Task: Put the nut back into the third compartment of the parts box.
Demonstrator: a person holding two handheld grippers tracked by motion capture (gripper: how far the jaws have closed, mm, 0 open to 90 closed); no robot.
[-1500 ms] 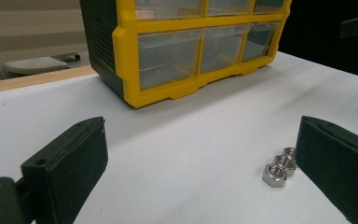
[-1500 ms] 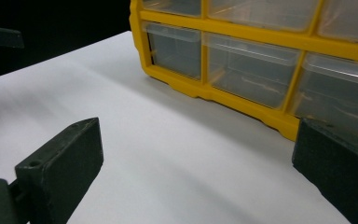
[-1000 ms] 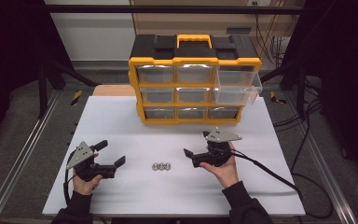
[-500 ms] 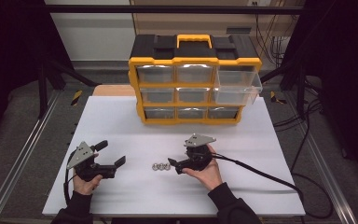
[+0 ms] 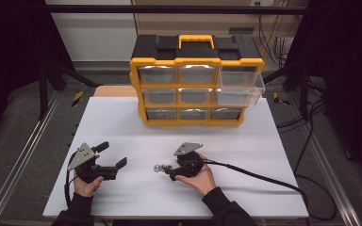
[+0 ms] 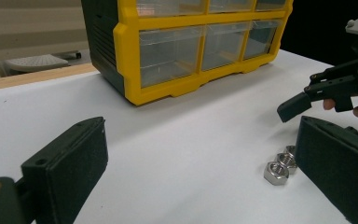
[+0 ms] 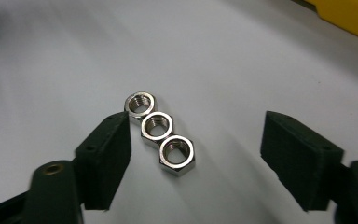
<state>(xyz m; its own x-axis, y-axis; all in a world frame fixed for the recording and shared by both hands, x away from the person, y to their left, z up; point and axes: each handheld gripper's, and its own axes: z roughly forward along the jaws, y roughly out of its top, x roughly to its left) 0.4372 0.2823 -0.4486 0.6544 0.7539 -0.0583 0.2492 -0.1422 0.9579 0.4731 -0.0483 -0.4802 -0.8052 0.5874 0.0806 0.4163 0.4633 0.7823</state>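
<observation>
White table (image 5: 122, 117), near front edge: I've got my right gripper (image 7: 196, 158) spread around three hex nuts (image 7: 161, 133), none grasped yet; left gripper (image 6: 200, 186) idles, jaws released.

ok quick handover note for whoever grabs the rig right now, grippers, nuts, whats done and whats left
Right gripper: open, low over the table, its jaws on either side of the three nuts; nothing gripped yet.
Left gripper: open, empty, held by the left hand at the table's left, apart from the nuts.
Nuts: three steel hex nuts lying flat in a touching row on the white table, in front of the yellow drawer cabinet.
Cabinet: the top right drawer is pulled out; I cannot tell if anything is in it.
Done: drawer open, right gripper lined up.
Left: probably close on a nut and carry it to the open drawer.
</observation>
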